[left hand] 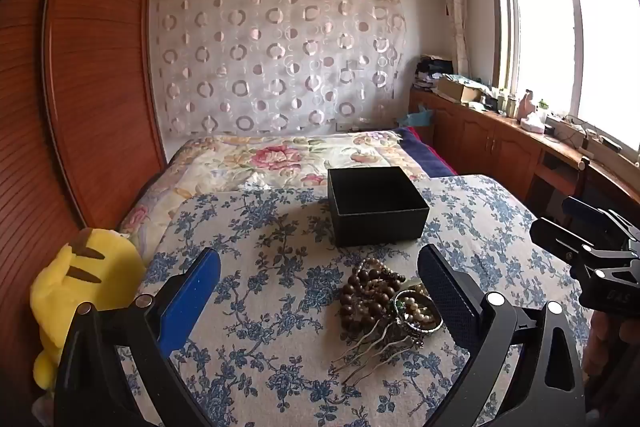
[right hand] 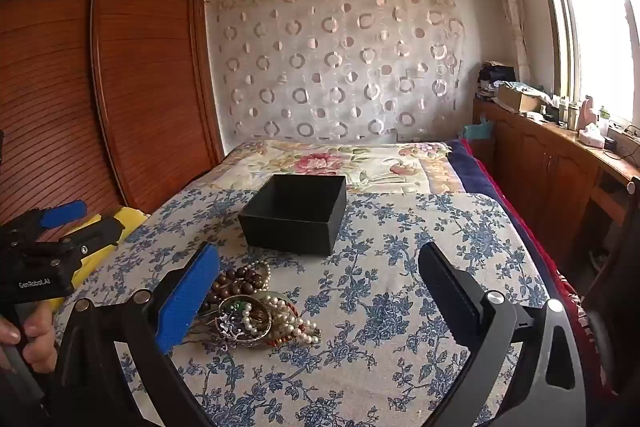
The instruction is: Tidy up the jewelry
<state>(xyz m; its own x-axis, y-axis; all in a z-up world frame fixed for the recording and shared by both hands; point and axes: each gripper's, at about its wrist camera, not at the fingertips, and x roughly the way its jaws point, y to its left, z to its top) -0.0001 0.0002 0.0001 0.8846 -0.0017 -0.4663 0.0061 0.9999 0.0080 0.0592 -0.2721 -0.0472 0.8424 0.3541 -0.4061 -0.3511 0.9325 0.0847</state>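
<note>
A pile of jewelry (left hand: 384, 303) lies on the blue-flowered cloth (left hand: 260, 307): dark wooden beads (left hand: 366, 291), a bangle with pearls (left hand: 418, 309) and a metal hair comb (left hand: 372, 349). An open black box (left hand: 376, 205) stands just behind it, empty as far as I can see. My left gripper (left hand: 320, 295) is open, the pile near its right finger. In the right wrist view the pile (right hand: 260, 311) lies by the left finger of my open right gripper (right hand: 320, 295), with the box (right hand: 296, 213) beyond. Each gripper shows at the edge of the other's view.
A yellow plush toy (left hand: 84, 291) sits at the cloth's left edge beside a wooden wardrobe (left hand: 80, 87). A floral bedspread (left hand: 280, 157) stretches behind the box. A cluttered wooden counter (left hand: 520, 131) runs under the window on the right.
</note>
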